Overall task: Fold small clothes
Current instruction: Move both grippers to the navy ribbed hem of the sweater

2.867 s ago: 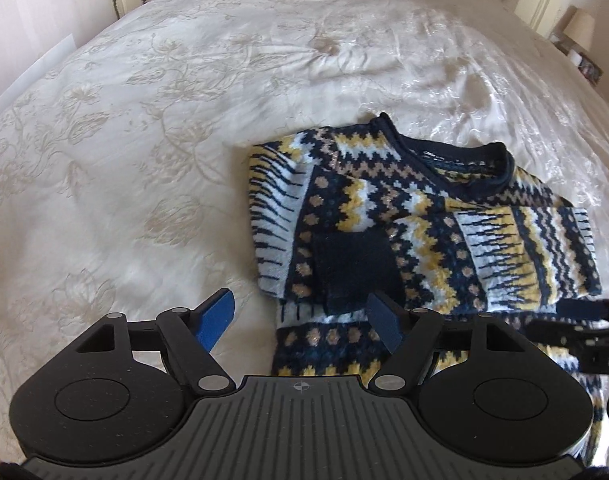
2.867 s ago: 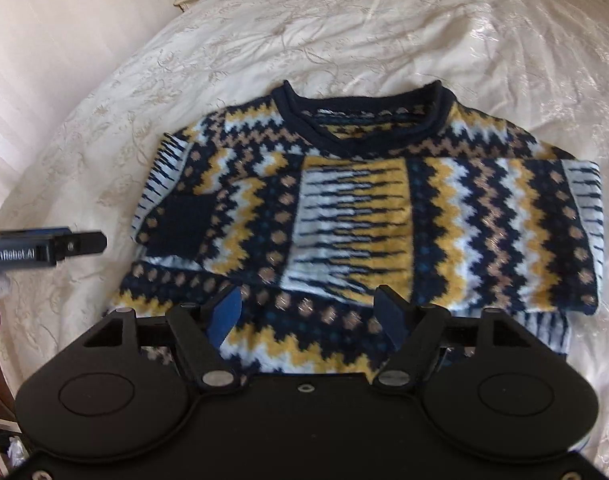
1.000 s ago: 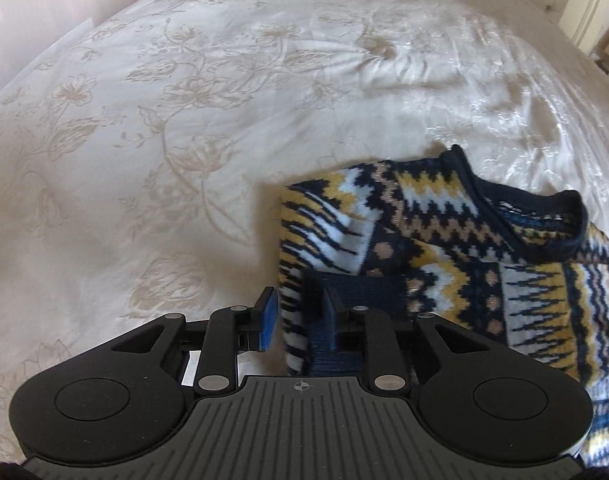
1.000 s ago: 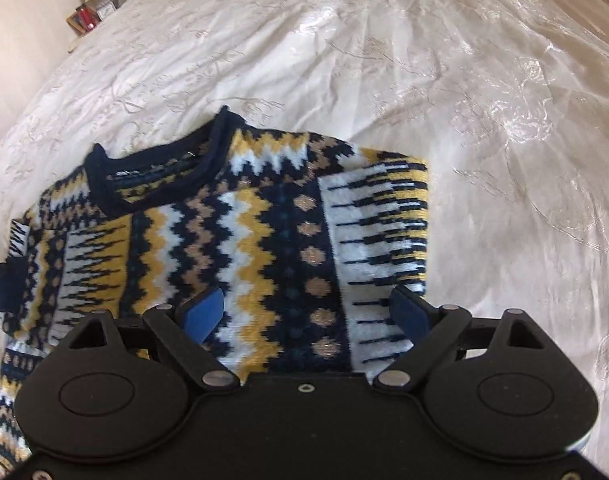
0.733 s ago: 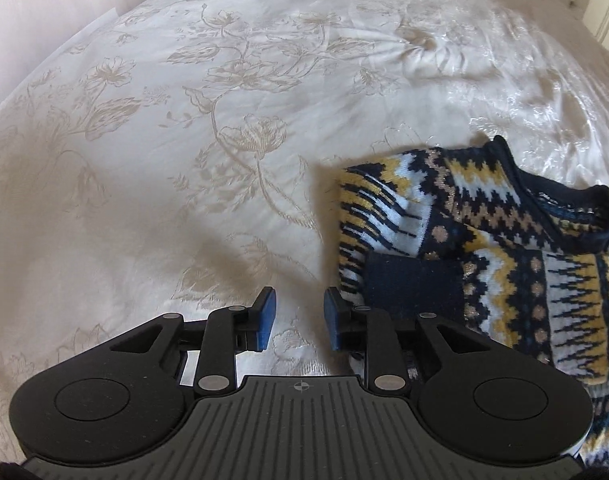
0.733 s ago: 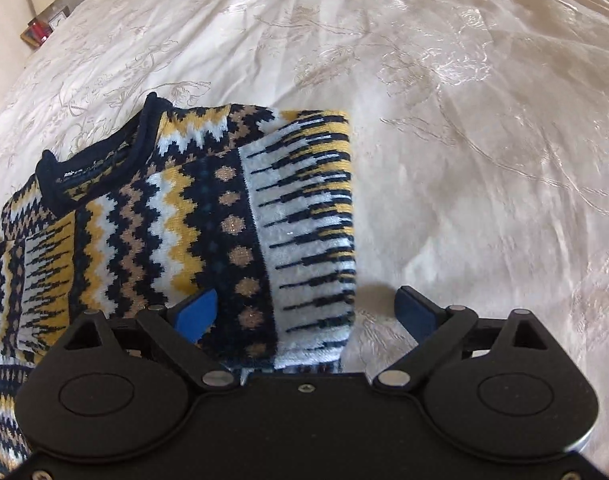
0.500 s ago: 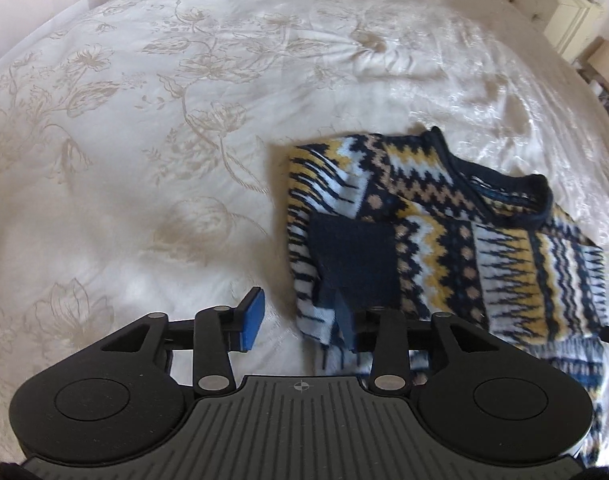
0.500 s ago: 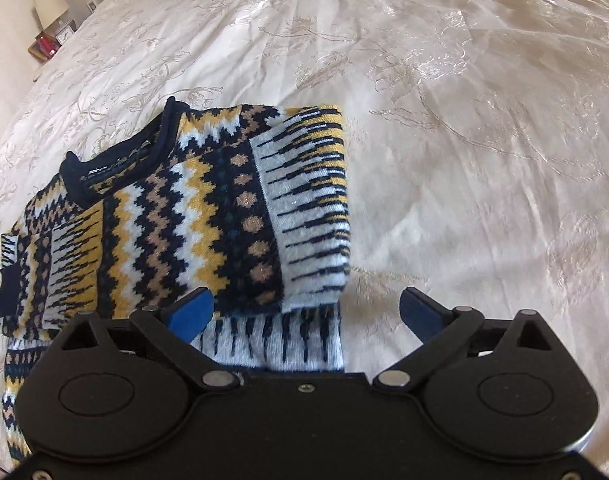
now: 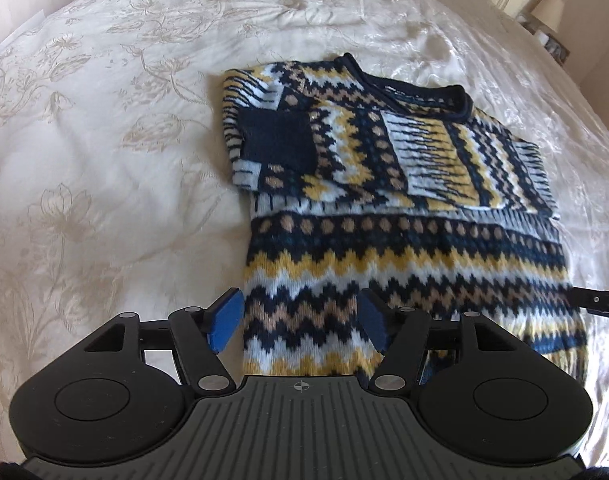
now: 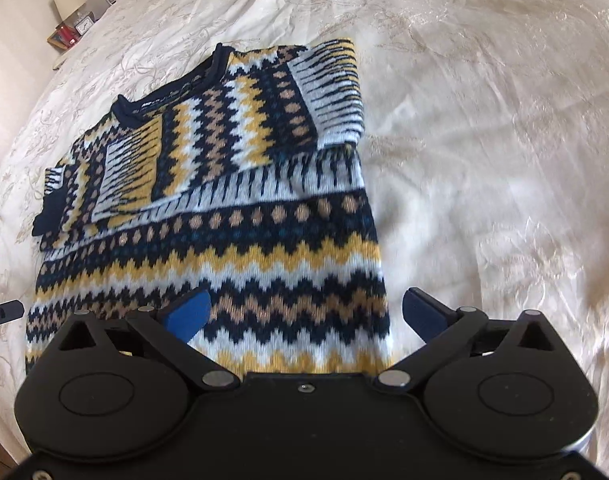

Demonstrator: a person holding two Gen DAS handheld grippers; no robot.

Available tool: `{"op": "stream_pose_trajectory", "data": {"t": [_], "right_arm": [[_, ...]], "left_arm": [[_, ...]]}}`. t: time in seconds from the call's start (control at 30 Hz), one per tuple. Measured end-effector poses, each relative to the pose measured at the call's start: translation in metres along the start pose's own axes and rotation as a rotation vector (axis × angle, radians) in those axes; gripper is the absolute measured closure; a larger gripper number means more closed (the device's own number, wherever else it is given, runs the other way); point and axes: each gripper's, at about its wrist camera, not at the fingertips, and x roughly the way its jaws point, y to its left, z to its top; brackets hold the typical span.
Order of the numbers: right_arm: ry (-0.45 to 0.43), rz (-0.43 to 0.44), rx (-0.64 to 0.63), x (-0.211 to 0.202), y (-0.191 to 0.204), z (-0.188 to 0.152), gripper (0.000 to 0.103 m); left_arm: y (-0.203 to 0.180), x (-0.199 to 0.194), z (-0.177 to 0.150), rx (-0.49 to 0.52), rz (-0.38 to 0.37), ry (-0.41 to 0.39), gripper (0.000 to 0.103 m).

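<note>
A navy, yellow and white patterned knit sweater (image 9: 404,208) lies flat on the bed, collar away from me, with both sleeves folded across its chest. My left gripper (image 9: 298,322) hovers over the sweater's lower left corner; its jaws are opening and the pads press on nothing. In the right wrist view the same sweater (image 10: 240,216) fills the left half of the frame. My right gripper (image 10: 304,314) stands wide open above the lower right edge, one pad over the knit and the other over bare bedspread. The tip of the other gripper (image 9: 600,300) pokes in from the right.
A cream floral-embroidered bedspread (image 9: 104,160) covers the whole bed. A bedside table with a lamp (image 10: 70,4) stands beyond the far left corner in the right wrist view. A headboard and another lamp (image 9: 548,8) sit at the far right in the left wrist view.
My left gripper let go of the folded left sleeve and opened. Both grippers drew back from the sleeves toward the sweater's hem, and the right jaws widened slightly.
</note>
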Motion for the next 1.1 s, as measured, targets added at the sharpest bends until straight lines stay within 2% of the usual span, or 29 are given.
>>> {"op": "stream_pose_trajectory", "data": {"t": [0.07,0.37,0.67,0.83,1.1], "right_arm": [[0.003,-0.001,0.010,-0.005,0.002,-0.015,0.001],[0.027,0.002,0.061,-0.026,-0.003,-0.077,0.001],[0.073,0.065,-0.018,-0.035,-0.010,-0.115,0.001],[0.076,0.109,-0.078,-0.047,-0.012,-0.141,0.001],[0.079,0.156,-0.082,-0.057,-0.022,-0.172,0.001]], "left_arm": [[0.001,-0.002,-0.012,0.003,-0.002,0.012,0.037],[0.005,-0.011,-0.062,0.046,-0.018,0.056,0.036],[-0.007,-0.033,-0.118,0.003,0.050,0.037,0.036],[-0.019,-0.044,-0.149,-0.011,0.058,0.034,0.036],[-0.031,-0.064,-0.182,-0.022,0.071,-0.006,0.036]]}}
